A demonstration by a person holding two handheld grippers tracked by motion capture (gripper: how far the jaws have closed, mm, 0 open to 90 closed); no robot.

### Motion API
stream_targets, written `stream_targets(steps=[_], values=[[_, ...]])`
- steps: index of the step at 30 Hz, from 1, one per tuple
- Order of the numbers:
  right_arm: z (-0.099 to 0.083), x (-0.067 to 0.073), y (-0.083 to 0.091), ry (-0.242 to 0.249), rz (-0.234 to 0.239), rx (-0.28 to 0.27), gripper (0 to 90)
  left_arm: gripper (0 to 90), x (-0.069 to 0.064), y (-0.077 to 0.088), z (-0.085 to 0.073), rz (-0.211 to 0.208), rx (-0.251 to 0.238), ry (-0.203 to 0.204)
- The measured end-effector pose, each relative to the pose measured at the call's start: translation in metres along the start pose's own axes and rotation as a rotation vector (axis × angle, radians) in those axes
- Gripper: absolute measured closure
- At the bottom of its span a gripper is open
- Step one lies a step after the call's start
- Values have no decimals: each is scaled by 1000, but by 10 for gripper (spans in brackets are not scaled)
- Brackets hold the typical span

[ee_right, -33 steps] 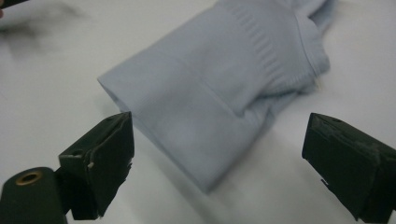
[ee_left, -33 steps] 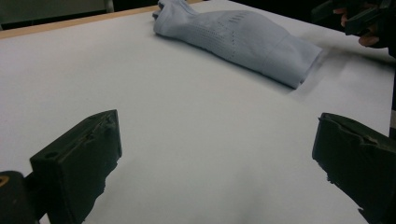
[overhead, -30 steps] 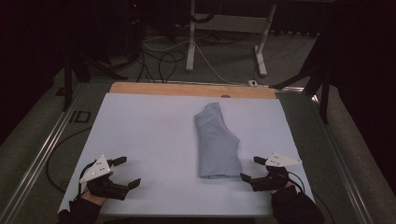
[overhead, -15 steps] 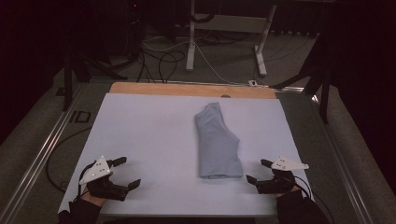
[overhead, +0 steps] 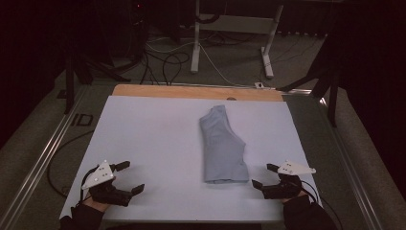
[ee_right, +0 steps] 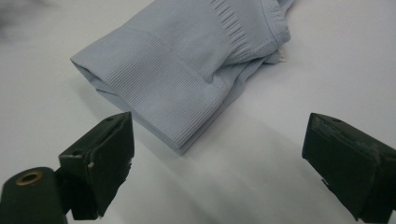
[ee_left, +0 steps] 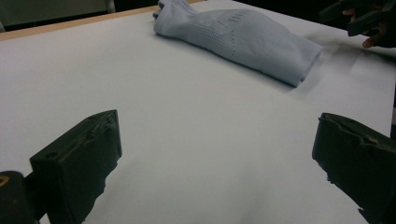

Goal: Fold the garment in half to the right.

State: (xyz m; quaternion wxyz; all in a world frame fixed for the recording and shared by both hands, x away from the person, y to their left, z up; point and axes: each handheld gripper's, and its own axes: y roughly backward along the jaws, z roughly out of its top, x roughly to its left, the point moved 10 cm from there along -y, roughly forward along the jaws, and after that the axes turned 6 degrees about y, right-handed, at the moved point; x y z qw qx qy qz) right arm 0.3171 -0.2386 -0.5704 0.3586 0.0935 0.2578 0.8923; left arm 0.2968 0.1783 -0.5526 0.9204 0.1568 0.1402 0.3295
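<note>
A folded pale-blue garment (overhead: 221, 146) lies on the white counter (overhead: 143, 129), right of the middle, its ribbed near end toward the person. The right gripper (overhead: 268, 178) sits just beside that near right corner, fingers apart and holding nothing. The left gripper (overhead: 128, 178) rests well apart at the near left, fingers spread too. The folding looks finished, or perhaps one fold remains; the dim light makes that hard to judge. Any next move means closing on the ribbed edge (ee_right: 177, 93).

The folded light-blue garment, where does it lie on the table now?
In the high view the folded light-blue garment lies right of the white sheet's centre, its near end just left of the open right claw.
</note>
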Motion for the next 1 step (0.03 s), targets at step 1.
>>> stream_targets(steps=[1], values=[[0,0,0,-2,1,-1,91,20,0,0,0,0,0,0]])
